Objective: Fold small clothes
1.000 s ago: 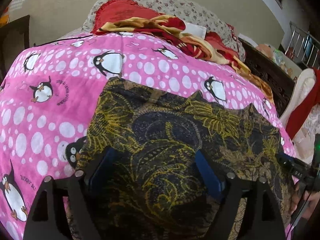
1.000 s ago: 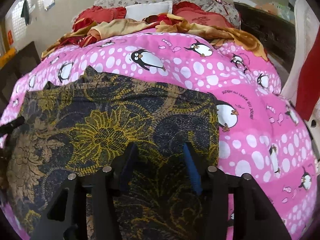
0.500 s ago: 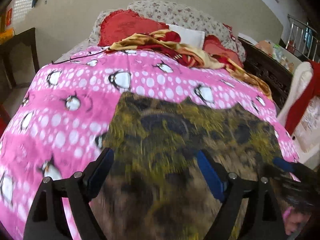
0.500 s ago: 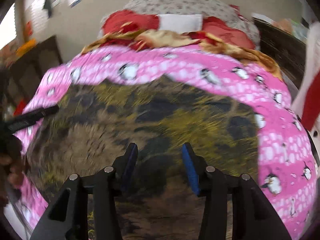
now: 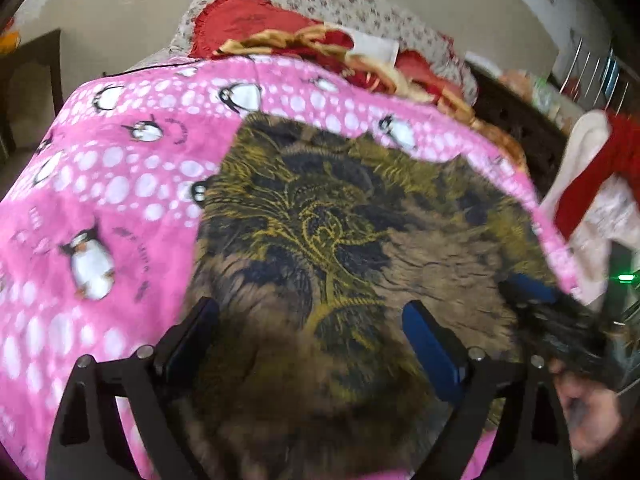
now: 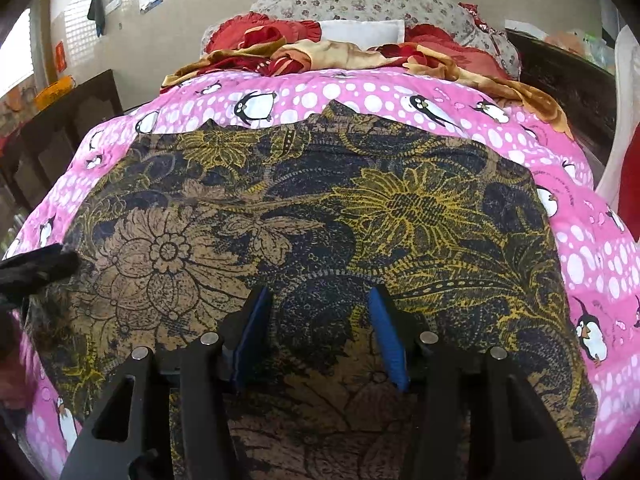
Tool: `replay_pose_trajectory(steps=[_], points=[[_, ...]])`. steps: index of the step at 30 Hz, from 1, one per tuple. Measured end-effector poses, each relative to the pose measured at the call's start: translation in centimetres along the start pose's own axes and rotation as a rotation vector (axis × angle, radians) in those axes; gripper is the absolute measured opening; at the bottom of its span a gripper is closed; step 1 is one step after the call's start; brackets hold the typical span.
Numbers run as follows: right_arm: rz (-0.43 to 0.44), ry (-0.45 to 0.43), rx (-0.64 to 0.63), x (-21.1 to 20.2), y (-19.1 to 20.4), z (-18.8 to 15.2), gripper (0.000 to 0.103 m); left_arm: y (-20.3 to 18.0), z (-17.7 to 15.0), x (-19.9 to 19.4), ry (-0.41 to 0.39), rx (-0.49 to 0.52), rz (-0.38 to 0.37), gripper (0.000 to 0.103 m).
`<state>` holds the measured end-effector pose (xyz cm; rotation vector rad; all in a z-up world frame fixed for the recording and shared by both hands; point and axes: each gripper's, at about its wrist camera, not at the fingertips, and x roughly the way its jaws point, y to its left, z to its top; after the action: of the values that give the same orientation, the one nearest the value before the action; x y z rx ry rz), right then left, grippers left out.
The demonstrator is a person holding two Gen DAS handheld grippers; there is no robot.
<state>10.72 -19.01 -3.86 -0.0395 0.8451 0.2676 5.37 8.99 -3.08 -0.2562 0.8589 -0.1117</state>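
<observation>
garment point(image 5: 340, 240) near edge blurred, right gripper point(image 5: 560, 320) smeared

The garment point(image 6: 304, 216) ahead of my claws is thin matt cloth, printed, lying on a soft quilted cotton blanket point(image 6: 592, 256). My right gripper point(image 6: 316, 332) is matt black plastic with blue rubbery pads point(image 6: 256, 332) and shiny metal pins.

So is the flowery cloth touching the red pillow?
Apart. The right wrist view shows pink blanket between the cloth and the pillow.
</observation>
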Motion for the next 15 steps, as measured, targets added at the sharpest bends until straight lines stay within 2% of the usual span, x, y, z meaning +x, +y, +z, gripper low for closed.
replay_pose_trajectory(steps=[5, 7, 10, 15], points=[[0.022, -0.004, 0.018, -0.1, -0.4, 0.0, 0.048, 1.1, -3.6, -6.0, -0.013, -0.055, -0.118, 0.095], [0.014, -0.004, 0.012, -0.1, -0.3, 0.0, 0.048, 1.9, -5.4, -6.7, 0.022, -0.138, -0.196, 0.095], [0.013, -0.004, 0.010, -0.1, -0.3, 0.0, 0.048, 2.7, -7.9, -5.8, 0.097, -0.267, -0.322, 0.095], [0.005, -0.003, 0.004, -0.1, -0.2, 0.0, 0.048, 2.0, -8.0, -4.8, 0.102, -0.272, -0.317, 0.098]])
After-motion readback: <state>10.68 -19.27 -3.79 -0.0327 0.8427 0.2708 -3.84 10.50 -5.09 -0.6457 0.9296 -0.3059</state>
